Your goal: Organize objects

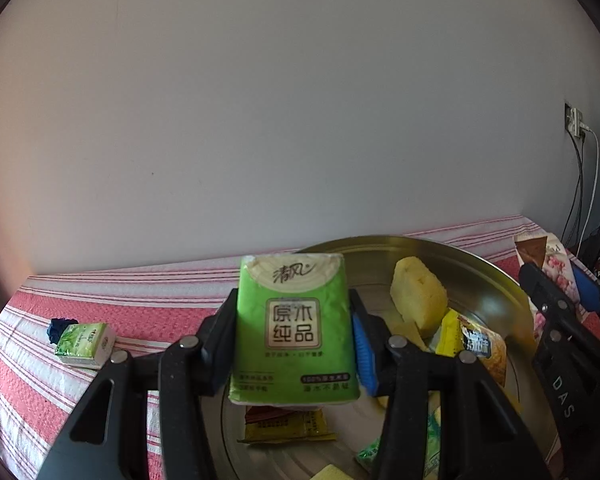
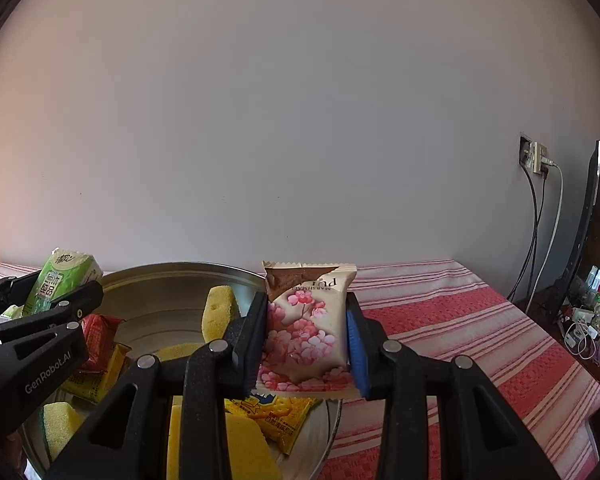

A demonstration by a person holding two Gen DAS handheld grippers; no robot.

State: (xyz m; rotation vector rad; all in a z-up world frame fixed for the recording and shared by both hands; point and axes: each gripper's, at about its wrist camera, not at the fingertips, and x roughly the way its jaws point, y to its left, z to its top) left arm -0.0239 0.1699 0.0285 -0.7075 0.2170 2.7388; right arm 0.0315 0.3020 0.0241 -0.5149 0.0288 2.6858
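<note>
My left gripper [image 1: 294,344] is shut on a green tissue pack [image 1: 294,324] and holds it upright over the near left part of a round metal tray [image 1: 484,276]. My right gripper [image 2: 306,340] is shut on a marshmallow snack bag with pink flowers [image 2: 306,328], above the tray's right rim [image 2: 172,270]. The tray holds yellow sponges [image 1: 418,296] [image 2: 220,310] and several snack packets [image 1: 478,346] [image 2: 276,412]. The right gripper with its bag shows at the right edge of the left wrist view [image 1: 556,280]; the left gripper and its pack show at the left of the right wrist view [image 2: 56,280].
A second small green tissue pack [image 1: 85,343] lies on the red-and-white striped tablecloth [image 1: 140,304], left of the tray, next to a dark blue object [image 1: 60,327]. A wall stands behind the table. A wall socket with cables [image 2: 536,158] and a monitor [image 2: 596,224] are at the right.
</note>
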